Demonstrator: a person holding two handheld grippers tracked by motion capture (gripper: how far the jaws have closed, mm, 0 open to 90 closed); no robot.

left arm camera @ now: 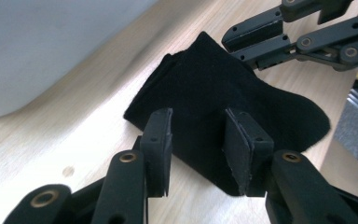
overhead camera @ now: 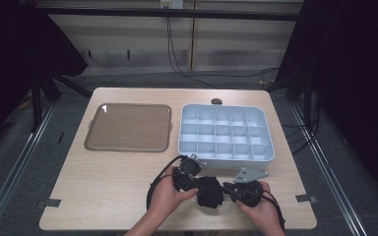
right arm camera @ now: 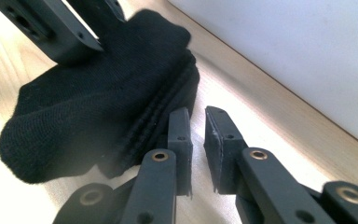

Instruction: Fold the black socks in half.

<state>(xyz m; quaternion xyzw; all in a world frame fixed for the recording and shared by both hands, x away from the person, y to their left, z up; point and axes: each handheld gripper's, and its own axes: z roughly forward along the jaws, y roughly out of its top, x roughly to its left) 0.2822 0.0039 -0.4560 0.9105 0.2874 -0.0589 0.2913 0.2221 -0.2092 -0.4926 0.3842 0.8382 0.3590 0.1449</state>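
Note:
A black folded sock (overhead camera: 210, 192) lies on the wooden table (overhead camera: 118, 177) near its front edge, between the two grippers. My left gripper (overhead camera: 198, 186) comes at it from the left. In the left gripper view its jaws (left arm camera: 199, 116) stand apart over the sock (left arm camera: 205, 88), which spreads wider than the gap; I see no pinch. My right gripper (overhead camera: 225, 190) comes in from the right. In the right gripper view its jaws (right arm camera: 196, 112) are nearly together, with bare wood between them, and the left pad (right arm camera: 181, 135) sits beside the sock's folded edge (right arm camera: 98, 102).
A white compartment box (overhead camera: 226, 155) stands just behind the hands at the right; its wall (left arm camera: 37, 46) is close in both gripper views. A brown tray (overhead camera: 128, 127) lies at the back left. The table's front edge (overhead camera: 177, 227) runs just below the sock.

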